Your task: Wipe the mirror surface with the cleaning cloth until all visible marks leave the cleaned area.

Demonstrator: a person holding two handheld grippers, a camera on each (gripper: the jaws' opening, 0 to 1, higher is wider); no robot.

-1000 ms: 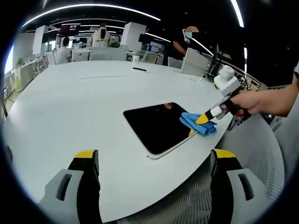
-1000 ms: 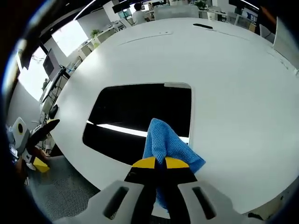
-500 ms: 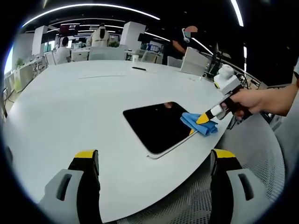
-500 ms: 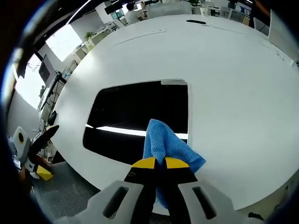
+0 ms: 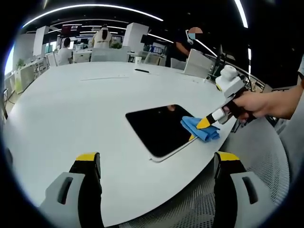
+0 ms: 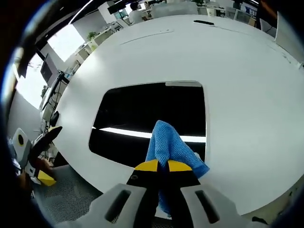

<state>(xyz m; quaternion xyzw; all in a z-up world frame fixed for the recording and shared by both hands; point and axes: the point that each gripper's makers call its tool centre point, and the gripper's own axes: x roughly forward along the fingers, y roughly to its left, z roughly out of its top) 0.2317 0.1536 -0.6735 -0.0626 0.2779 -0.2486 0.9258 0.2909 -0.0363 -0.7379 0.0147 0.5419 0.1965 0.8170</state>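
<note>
Right gripper (image 6: 159,166) clamped on the blue microfibre cleaning cloth (image 6: 168,147), which lies on the near edge of the dark rectangular mirror (image 6: 142,114) directly ahead; left gripper (image 5: 156,164) wide, idle; wiping seemingly incomplete, marks indiscernible.

The left gripper view sat back from the worktop (image 5: 71,109) edge, looking across it at the mirror (image 5: 159,126) from well apart. The right gripper view hung close above the same mirror (image 6: 142,114), facing down and across. Both shared the mirror, the cloth (image 5: 199,129) (image 6: 168,145), and perhaps the far desks, which looked blurred.
</note>
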